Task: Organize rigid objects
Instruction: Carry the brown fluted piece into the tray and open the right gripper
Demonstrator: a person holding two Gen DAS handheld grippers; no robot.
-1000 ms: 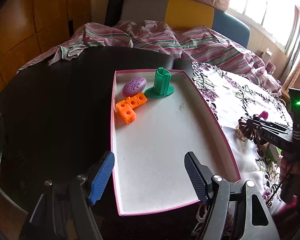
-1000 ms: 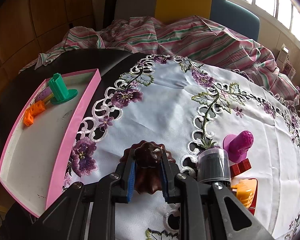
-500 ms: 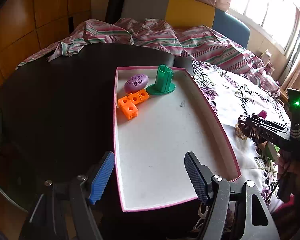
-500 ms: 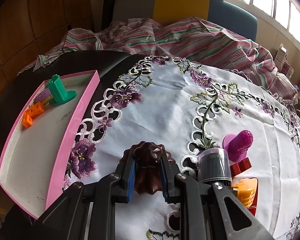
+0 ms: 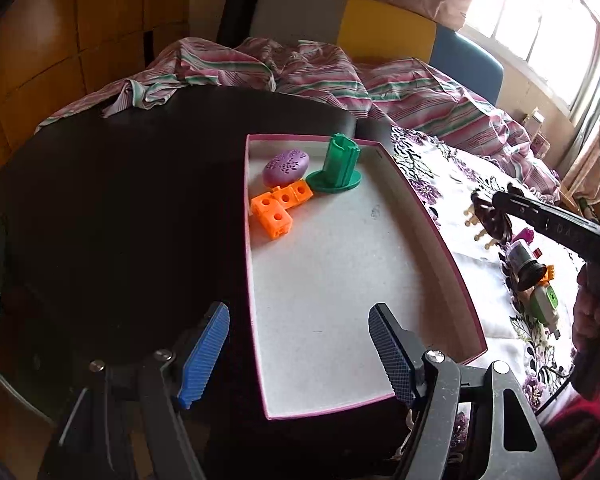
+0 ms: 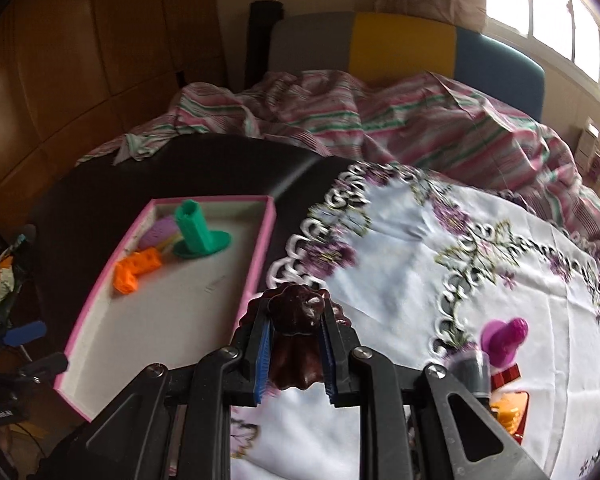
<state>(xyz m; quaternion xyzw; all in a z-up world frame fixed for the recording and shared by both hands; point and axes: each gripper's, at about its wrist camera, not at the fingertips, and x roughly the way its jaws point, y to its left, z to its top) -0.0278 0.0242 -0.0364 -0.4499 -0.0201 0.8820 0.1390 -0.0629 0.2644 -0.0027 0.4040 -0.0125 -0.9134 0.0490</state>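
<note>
Right claw [image 6: 296,344] clamps brown fluted mould [image 6: 296,316] above tablecloth [image 6: 400,264], beside pink tray [image 6: 260,256]. Left claw [image 5: 298,354] stands wide, empty.

A pink-rimmed white tray [image 5: 436,236] holds orange cubes [image 5: 278,208], a dotted purple oval [image 5: 286,167] and a green stand [image 5: 336,164]; the white tablecloth [image 6: 400,264] bears purple flowers; the bedsheet [image 6: 380,120] is pink-and-green striped.

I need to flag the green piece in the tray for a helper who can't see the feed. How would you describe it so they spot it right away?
Find the pink-rimmed tray where the dark table meets the flowered cloth. At its far end three toys cluster; the green piece stands rightmost, beside a purple oval and orange blocks. It alone stands upright: a ribbed hollow post on a round flat base.
</note>
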